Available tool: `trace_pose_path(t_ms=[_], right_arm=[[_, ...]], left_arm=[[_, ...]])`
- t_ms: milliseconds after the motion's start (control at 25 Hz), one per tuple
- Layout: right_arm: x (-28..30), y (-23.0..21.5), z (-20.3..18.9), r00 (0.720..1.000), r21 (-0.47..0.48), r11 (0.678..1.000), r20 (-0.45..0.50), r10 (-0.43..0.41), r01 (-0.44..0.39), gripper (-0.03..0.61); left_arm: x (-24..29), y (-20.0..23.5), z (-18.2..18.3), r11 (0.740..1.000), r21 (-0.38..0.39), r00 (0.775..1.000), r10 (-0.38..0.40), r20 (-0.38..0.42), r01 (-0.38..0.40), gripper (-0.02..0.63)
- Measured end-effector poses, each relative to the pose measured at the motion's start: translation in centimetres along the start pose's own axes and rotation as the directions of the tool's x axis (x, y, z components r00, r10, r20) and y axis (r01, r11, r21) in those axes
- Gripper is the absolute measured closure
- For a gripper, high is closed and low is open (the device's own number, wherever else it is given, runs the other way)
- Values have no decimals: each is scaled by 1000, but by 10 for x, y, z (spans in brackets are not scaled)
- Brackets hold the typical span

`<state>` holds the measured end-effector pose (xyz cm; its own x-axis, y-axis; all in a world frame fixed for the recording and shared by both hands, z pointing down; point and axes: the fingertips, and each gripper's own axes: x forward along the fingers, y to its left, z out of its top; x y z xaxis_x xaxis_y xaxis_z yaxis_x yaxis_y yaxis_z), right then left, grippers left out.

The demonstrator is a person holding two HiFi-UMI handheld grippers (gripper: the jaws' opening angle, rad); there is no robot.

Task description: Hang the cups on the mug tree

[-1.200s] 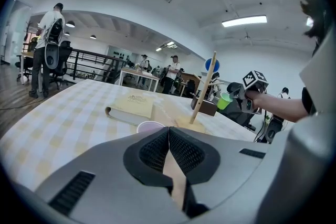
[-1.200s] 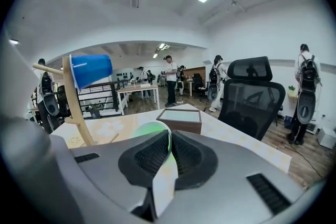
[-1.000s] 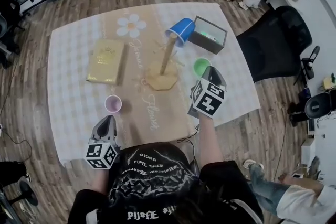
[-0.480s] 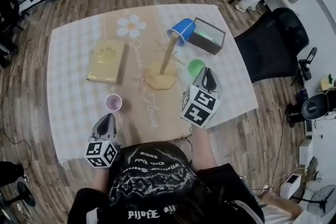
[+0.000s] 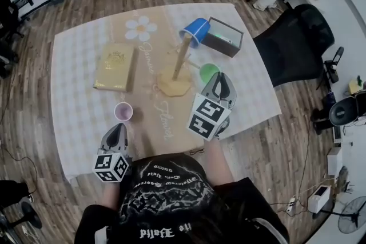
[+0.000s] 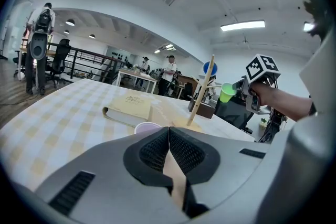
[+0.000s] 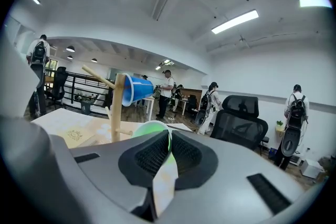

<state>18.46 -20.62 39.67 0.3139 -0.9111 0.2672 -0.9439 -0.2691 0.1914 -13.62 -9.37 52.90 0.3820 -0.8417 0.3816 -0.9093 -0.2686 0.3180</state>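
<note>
The wooden mug tree [image 5: 178,70] stands mid-table with a blue cup [image 5: 195,31] hung tilted on an upper peg. My right gripper [image 5: 216,78] is shut on the rim of a green cup [image 5: 207,72] and holds it in the air just right of the tree's base. In the right gripper view the green cup [image 7: 151,129] sits between the pads, with the tree's pole [image 7: 116,108] and blue cup [image 7: 137,88] ahead to the left. A pink cup [image 5: 123,112] stands upright on the table. My left gripper [image 5: 118,129] rests shut and empty just behind it.
A tan book [image 5: 115,67] lies left of the tree. A dark open box [image 5: 225,37] sits at the table's far right, behind the blue cup. A black office chair [image 5: 291,43] stands off the right edge. People stand in the background of both gripper views.
My right gripper has risen and moved left toward the tree's base, carrying the green cup. The left gripper and pink cup have not moved.
</note>
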Motion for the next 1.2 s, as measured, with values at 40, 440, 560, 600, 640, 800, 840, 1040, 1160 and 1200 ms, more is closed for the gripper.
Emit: trace_pose_path(t_ms=[40, 440, 560, 600, 640, 800, 840, 1040, 1160, 1200], right_arm=[[-1, 2, 1, 1000, -5, 1000, 5, 1, -1, 552], [-10, 18, 8, 1000, -44, 999, 30, 3, -1, 551], [-12, 24, 8, 999, -47, 999, 36, 7, -5, 548], [-13, 27, 9, 999, -50, 999, 37, 10, -8, 546], [-13, 30, 8, 999, -52, 999, 38, 13, -11, 546], [-15, 40, 8, 999, -62, 998, 40, 24, -21, 543], [-16, 42, 8, 999, -66, 998, 40, 26, -24, 543], [-18, 50, 10, 998, -78, 997, 53, 33, -28, 541], [-18, 55, 11, 997, -88, 996, 60, 38, -32, 541], [-18, 57, 11, 997, -93, 995, 61, 40, -34, 541]], left_arm=[[0, 0, 0, 1000, -1, 1000, 0, 0, 0, 592], [-1, 4, 1, 1000, -15, 1000, 6, 3, -6, 593], [-1, 4, 1, 1000, -8, 1000, 4, 4, -4, 593], [-1, 4, 1, 1000, -6, 1000, 4, 5, -4, 592], [-1, 4, 1, 1000, -6, 1000, 4, 6, -4, 592], [-2, 7, 2, 1000, -8, 1000, 8, 7, -8, 592], [-2, 7, 1, 1000, -9, 1000, 9, 5, -9, 594], [-2, 8, 2, 1000, -6, 1000, 8, 1, -8, 592], [-2, 10, 2, 1000, -11, 1000, 7, 2, -7, 593], [-2, 10, 1, 1000, -13, 1000, 8, 2, -8, 594]])
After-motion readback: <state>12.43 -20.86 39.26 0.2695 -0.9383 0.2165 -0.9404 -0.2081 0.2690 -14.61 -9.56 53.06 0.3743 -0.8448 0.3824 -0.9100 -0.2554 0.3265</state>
